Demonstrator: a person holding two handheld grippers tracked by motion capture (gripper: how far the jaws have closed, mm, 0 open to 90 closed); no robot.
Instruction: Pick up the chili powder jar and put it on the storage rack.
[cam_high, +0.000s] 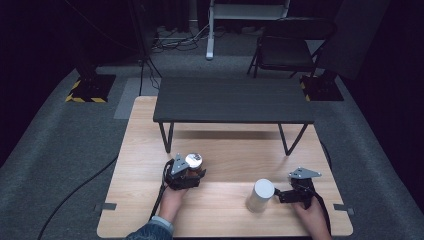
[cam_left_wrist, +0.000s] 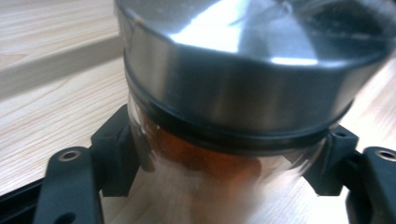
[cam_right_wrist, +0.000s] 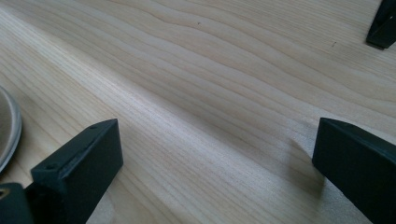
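Note:
A glass jar (cam_high: 194, 161) with a silver metal lid and amber-brown contents stands on the left half of the wooden table (cam_high: 230, 220). My left gripper (cam_high: 190, 173) is shut on it. In the left gripper view the jar (cam_left_wrist: 233, 93) is close up, and the left gripper (cam_left_wrist: 224, 163) has a black pad pressed against each side of the glass below the lid. My right gripper (cam_high: 281, 193) rests low just right of a white cylinder (cam_high: 260, 195). In the right gripper view the right gripper (cam_right_wrist: 215, 140) stands open over bare wood, with a curved silvery edge (cam_right_wrist: 5, 126) at far left.
A low black table (cam_high: 232, 100) stands on the far half of the wooden table, with one of its thin legs (cam_right_wrist: 383, 23) in the right gripper view. Grey carpet surrounds the table. A black chair (cam_high: 290, 45) and cables lie beyond it.

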